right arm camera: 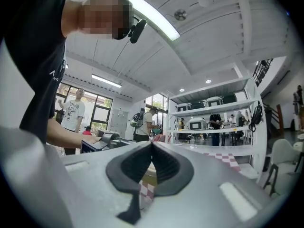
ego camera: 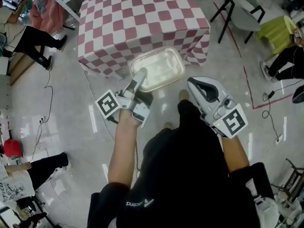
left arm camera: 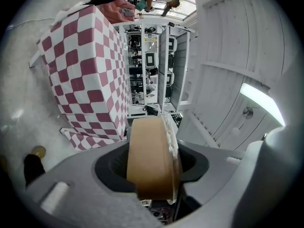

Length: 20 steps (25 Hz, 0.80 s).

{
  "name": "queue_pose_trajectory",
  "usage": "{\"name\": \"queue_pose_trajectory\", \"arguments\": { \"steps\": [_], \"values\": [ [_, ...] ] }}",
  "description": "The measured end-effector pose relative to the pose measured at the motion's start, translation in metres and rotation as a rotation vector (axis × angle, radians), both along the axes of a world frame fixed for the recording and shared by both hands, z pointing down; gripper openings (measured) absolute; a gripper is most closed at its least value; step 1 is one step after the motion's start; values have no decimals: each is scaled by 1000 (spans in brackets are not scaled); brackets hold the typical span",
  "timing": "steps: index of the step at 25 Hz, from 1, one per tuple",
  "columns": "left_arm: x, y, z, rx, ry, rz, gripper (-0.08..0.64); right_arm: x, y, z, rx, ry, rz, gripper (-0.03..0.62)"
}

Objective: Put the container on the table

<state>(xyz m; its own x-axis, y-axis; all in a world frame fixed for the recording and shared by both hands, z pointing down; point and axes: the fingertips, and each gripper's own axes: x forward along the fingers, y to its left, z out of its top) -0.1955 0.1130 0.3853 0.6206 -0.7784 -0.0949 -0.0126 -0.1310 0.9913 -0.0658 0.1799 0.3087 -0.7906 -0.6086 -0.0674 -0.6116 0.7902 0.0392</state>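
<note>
**Container (ego camera: pixel 161 68) carried toward the table (ego camera: pixel 142 18) beyond the jaws.**
Your left gripper (ego camera: pixel 141 74) jaws clamp its rim: carry it level. Your right gripper (right arm camera: pixel 151 146) jaws are pressed together, empty.

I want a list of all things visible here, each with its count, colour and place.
table: one, red-and-white checked cloth, ahead
container: one, tan with clear lid, held before the table's near edge
chair: one, black and grey, upper right
bystanders: at least three, mostly dark clothes, at the floor's margins
left tool: one, white, shut on the container
right tool: one, white, shut, empty
</note>
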Motion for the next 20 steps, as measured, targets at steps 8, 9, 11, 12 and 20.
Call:
{"name": "queue_pose_trajectory", "arguments": {
  "steps": [8,9,11,12,20],
  "values": [
    [33,-34,1,-8,-30,10,204,36,-40,1,3,-34,11,3],
    [34,-48,2,-11,-34,9,202,39,-56,0,2,-37,12,3],
    [39,-83,3,-14,-39,12,204,45,-94,-1,5,-38,14,3],
    [42,-102,4,-15,-41,16,202,49,-116,-1,12,-36,13,3],
    [81,-245,23,-40,-85,32,204,83,-260,0,-7,-26,-16,3]
  ]
}}
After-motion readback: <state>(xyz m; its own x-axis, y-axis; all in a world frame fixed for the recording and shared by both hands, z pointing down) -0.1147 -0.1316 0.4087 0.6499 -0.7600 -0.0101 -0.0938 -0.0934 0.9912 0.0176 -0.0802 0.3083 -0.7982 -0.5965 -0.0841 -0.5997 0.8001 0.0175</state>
